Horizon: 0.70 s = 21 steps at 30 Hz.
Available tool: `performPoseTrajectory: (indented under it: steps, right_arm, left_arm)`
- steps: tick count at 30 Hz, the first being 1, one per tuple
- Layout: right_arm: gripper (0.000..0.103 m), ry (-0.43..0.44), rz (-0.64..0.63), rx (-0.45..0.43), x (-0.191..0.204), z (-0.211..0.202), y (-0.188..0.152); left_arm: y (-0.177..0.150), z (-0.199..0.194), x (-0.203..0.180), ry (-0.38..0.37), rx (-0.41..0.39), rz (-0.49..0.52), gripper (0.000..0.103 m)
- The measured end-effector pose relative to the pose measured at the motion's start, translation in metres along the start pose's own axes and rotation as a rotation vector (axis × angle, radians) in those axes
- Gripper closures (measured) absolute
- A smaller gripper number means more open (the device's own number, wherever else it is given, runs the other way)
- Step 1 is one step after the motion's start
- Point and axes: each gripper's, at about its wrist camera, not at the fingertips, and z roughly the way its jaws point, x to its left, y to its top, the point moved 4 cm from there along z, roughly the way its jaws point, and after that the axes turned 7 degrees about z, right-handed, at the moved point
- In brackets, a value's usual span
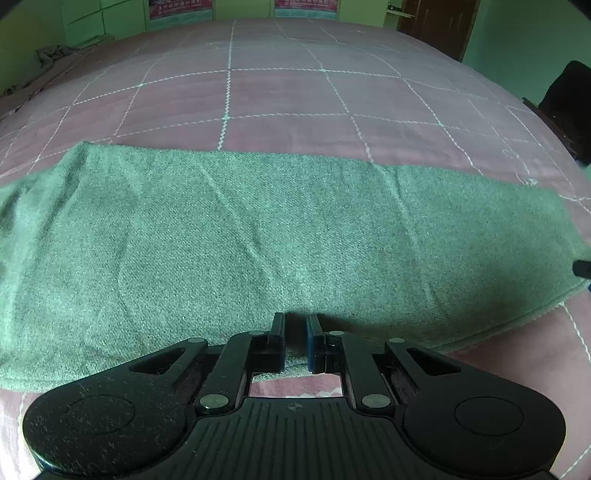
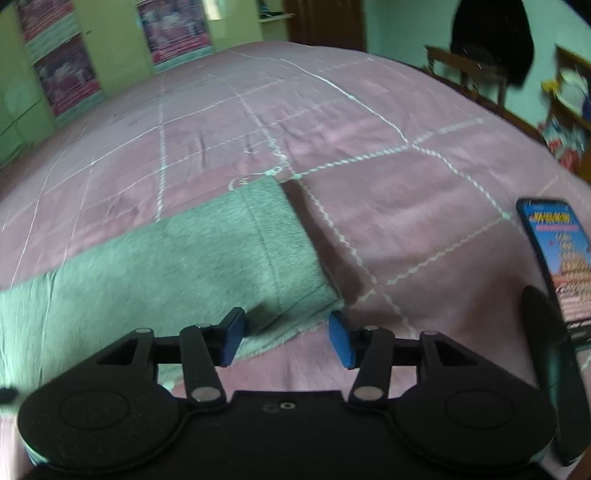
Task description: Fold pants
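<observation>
Left wrist: pants (image 1: 258,236) on bedspread (image 1: 280,96)

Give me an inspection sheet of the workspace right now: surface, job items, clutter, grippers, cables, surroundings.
Surface: pink quilted bedspread with white stitched grid, mostly smooth.
Job's things: green pants lie flat in a long band across the bed; hem end near the right gripper.
Clutter: phone with lit screen, propped at the right edge; crumpled cloth at the far left.
Grippers: left gripper at the pants' near edge, jaws nearly closed, some fabric between them; right gripper open, straddling the near hem corner.
Cables: nothing seen.
Surroundings: green walls, posters, dark wooden door, dark garment hanging over wooden furniture.
</observation>
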Motion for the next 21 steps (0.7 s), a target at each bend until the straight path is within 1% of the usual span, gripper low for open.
performPoseTrajectory:
  steps: [1, 3, 4, 5, 7, 8, 9, 10, 12, 13, 16, 19, 21]
  right_arm:
    - [0.054, 0.005, 0.024, 0.002, -0.001, 0.003, 0.001]
    - [0.075, 0.015, 0.063, -0.011, -0.002, 0.004, 0.003]
    - [0.084, 0.034, 0.071, -0.017, -0.001, 0.001, 0.004]
    - [0.084, 0.05, 0.068, -0.025, 0.001, -0.002, 0.005]
    - [0.084, 0.042, 0.035, -0.059, 0.006, -0.008, 0.005]
    - [0.078, 0.03, 0.029, -0.054, 0.005, -0.005, 0.004]
    - [0.076, 0.012, 0.033, -0.033, 0.003, 0.0, 0.003]
    - [0.076, 0.011, 0.057, -0.018, -0.001, 0.005, 0.002]
    - [0.078, 0.02, 0.093, -0.017, -0.003, 0.006, 0.003]
    - [0.083, 0.017, 0.072, -0.025, 0.0, 0.004, 0.004]
    - [0.084, 0.023, 0.045, -0.075, 0.008, -0.008, 0.008]
    - [0.084, -0.024, -0.002, -0.049, 0.013, -0.004, 0.008]
    - [0.084, -0.004, -0.014, -0.082, 0.023, -0.016, 0.012]
  left_arm:
    - [0.0, 0.0, 0.0, -0.001, -0.001, 0.004, 0.093]
    - [0.0, 0.001, 0.001, -0.003, -0.001, 0.006, 0.092]
    - [0.001, 0.001, 0.001, -0.005, 0.0, 0.001, 0.092]
    - [0.001, 0.001, 0.002, -0.004, 0.0, -0.003, 0.092]
    - [0.0, 0.003, 0.0, 0.004, -0.004, 0.003, 0.092]
    - [0.0, 0.003, -0.001, 0.009, -0.007, 0.013, 0.092]
    - [-0.001, 0.003, -0.002, 0.014, -0.01, 0.023, 0.092]
    - [-0.001, 0.003, -0.003, 0.016, -0.012, 0.032, 0.092]
    - [-0.001, 0.003, -0.003, 0.017, -0.008, 0.034, 0.092]
    - [0.001, 0.002, -0.002, 0.014, -0.002, 0.024, 0.092]
    - [0.005, -0.002, 0.004, -0.003, 0.014, -0.004, 0.092]
    - [0.009, -0.013, 0.018, -0.024, 0.016, -0.056, 0.092]
    - [0.01, -0.021, 0.033, -0.024, 0.004, -0.089, 0.092]
